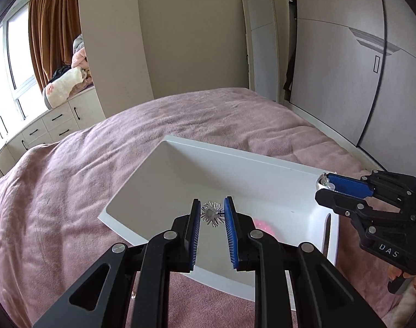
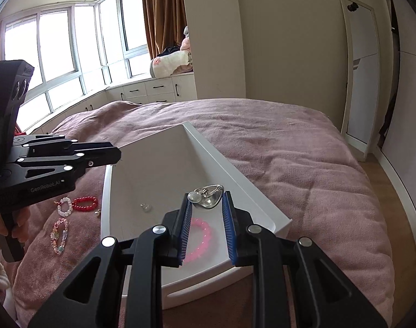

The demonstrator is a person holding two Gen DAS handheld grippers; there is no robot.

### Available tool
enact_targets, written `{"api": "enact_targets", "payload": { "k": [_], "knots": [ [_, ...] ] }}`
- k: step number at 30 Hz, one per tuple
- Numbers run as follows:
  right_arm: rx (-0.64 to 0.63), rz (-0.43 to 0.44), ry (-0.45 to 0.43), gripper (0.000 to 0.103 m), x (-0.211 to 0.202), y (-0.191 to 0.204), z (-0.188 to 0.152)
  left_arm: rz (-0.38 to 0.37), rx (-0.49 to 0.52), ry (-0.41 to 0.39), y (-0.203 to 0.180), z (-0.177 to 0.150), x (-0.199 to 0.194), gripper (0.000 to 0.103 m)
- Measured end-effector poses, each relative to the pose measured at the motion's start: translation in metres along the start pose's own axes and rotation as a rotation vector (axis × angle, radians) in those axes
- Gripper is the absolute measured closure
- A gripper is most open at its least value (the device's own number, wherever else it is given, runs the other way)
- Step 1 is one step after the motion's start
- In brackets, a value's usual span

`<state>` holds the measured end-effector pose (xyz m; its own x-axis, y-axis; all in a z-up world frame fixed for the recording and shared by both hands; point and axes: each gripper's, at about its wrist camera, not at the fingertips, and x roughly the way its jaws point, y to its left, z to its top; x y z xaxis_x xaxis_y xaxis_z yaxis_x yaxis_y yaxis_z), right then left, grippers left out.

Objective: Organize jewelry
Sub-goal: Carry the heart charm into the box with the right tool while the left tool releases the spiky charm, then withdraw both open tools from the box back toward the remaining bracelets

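Now the spiky silver brooch (image 1: pixel 212 214) sits pinched between the left gripper (image 1: pixel 212 213) and its blue ribbed pads, angled down over the white tray (image 1: pixel 180 175). Right gripper (image 2: pixel 206 201) is clamped on a shiny silver clip earring (image 2: pixel 208 196), also above the tray, where a pink bead bracelet (image 2: pixel 201 239) lies. Red (image 2: pixel 84 203), white (image 2: pixel 64 206) and pastel bracelets (image 2: pixel 59 236) rest on the fuzzy mauve blanket (image 2: pixel 290 164) beside it.

My left claw (image 1: pixel 212 214) pinched nearly closed, tilted downward. My right claw (image 2: pixel 206 201) likewise narrow, gripping, angled down. Hand (image 2: pixel 0 225) on left handle.
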<state>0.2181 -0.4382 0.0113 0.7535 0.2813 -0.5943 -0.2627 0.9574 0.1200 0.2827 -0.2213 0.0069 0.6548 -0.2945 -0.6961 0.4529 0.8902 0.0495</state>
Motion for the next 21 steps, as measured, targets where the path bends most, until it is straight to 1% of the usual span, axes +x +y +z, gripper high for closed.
{"api": "enact_targets", "payload": {
  "k": [2,6,9,11,15,19,21],
  "knots": [
    [-0.007,-0.002,0.024,0.08,0.007,0.001,-0.003,-0.018,-0.005,0.047,-0.004,0.002,0.016,0.081],
    [-0.017,-0.005,0.047,0.08,0.013,0.004,-0.006,0.009,0.052,0.114,-0.014,0.0,0.041,0.081],
    [-0.007,0.017,0.056,0.08,0.017,0.005,-0.008,0.023,0.061,0.143,-0.015,-0.006,0.054,0.08],
    [-0.019,0.017,0.062,0.08,0.018,0.009,-0.009,0.015,0.045,0.157,-0.013,-0.013,0.059,0.08],
    [-0.058,-0.006,0.077,0.079,0.023,0.016,-0.011,0.008,0.007,0.155,-0.007,-0.022,0.06,0.08],
    [-0.062,-0.016,0.068,0.079,0.023,0.017,-0.011,0.012,-0.021,0.149,-0.003,-0.026,0.059,0.08],
    [-0.054,-0.018,0.062,0.078,0.022,0.016,-0.011,0.008,-0.038,0.132,-0.001,-0.027,0.057,0.077]
  ]
}}
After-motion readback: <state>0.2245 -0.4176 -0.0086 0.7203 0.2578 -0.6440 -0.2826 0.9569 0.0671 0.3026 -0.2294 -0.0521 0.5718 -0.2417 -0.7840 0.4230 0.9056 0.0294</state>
